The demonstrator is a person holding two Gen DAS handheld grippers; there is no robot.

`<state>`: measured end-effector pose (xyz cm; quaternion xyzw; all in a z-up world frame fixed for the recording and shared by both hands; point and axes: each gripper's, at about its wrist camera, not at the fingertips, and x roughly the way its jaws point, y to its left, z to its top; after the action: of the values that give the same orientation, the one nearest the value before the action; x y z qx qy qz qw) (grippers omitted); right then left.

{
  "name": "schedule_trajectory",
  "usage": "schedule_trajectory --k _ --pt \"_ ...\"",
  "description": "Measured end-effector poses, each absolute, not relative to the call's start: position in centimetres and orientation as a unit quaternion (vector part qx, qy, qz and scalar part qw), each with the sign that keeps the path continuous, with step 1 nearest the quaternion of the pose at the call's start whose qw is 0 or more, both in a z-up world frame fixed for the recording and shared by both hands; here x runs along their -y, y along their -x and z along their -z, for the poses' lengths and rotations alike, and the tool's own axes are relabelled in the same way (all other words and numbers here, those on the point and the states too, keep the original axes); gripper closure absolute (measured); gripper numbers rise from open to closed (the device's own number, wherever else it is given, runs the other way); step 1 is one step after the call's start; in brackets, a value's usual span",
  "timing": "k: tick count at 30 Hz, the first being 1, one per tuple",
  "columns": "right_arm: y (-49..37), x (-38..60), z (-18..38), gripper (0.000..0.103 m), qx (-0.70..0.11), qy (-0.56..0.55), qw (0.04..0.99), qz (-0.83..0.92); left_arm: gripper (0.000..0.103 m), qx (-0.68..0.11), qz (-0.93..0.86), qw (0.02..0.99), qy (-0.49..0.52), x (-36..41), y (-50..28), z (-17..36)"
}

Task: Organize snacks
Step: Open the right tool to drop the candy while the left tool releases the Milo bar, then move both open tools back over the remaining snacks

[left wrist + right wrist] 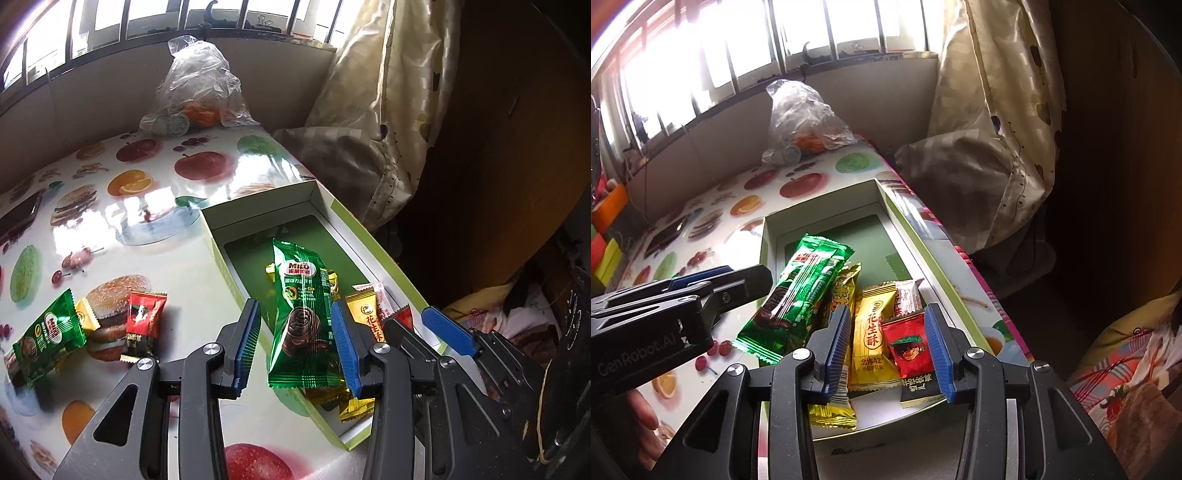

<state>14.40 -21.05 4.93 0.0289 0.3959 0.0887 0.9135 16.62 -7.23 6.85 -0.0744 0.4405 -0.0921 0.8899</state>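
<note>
One open box (334,206) near the counter's (177,258) right edge. Two green Milo packets (304,325) (46,338). Two red packets (144,323) (910,345). One clear plastic bag (199,85) at the far edge.

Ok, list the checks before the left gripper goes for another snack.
1. Left gripper open and empty: ok.
2. Milo pack fully inside box: not ok, its near end overhangs the left wall.
3. Room in box: ok, the far half is bare.
4. Snacks waiting on table: ok, loose green pack and loose red pack lie left of the box.
5. Right gripper open: ok, over the packs at the box's near end.
</note>
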Motion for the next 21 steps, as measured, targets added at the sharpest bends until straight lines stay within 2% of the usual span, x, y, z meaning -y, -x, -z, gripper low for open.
schedule_trajectory --k 21 --pt "-12.1 15.6 -7.2 0.061 -0.372 0.000 0.917 -0.143 0.062 -0.415 0.046 0.905 0.086 1.3 -11.7 -8.0"
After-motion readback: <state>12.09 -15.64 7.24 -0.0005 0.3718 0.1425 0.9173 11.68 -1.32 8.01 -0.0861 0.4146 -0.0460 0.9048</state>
